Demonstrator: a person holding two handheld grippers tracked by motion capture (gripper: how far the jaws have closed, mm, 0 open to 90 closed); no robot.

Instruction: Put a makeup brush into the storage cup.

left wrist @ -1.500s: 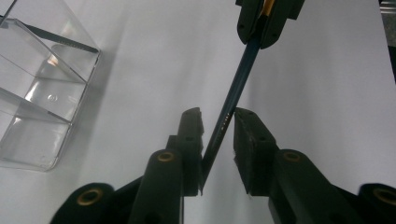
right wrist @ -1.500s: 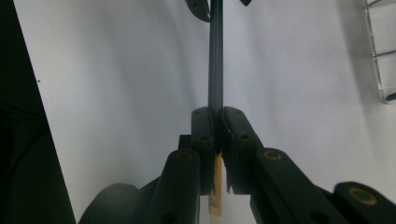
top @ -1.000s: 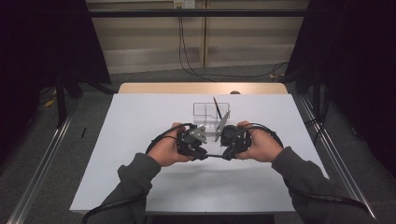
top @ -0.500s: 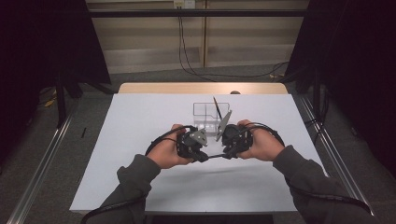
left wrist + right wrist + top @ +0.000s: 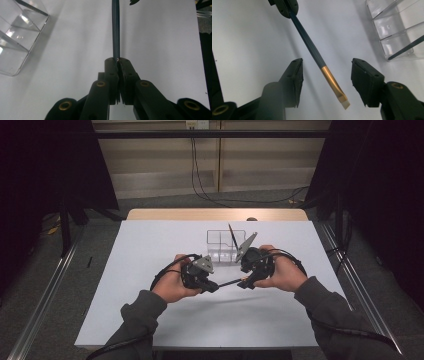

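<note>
left gripper (image 5: 118,62) pinches the dark handle of a slim gold-ferruled paintbrush (image 5: 317,56); right gripper (image 5: 325,80) has just been opening, jaws spread around its bristle end, near the clear acrylic organiser (image 5: 220,240).

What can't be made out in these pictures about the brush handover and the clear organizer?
- Brush handle end: left gripper view, hidden inside the shut left gripper.
- Brush bristles: high view, too small, behind the right gripper, whose jaws have just been opening and stand clear of the brush.
- Clear organizer: both gripper views, cut off by the frame edge.
- Second brush tip: hidden low inside the organizer.
</note>
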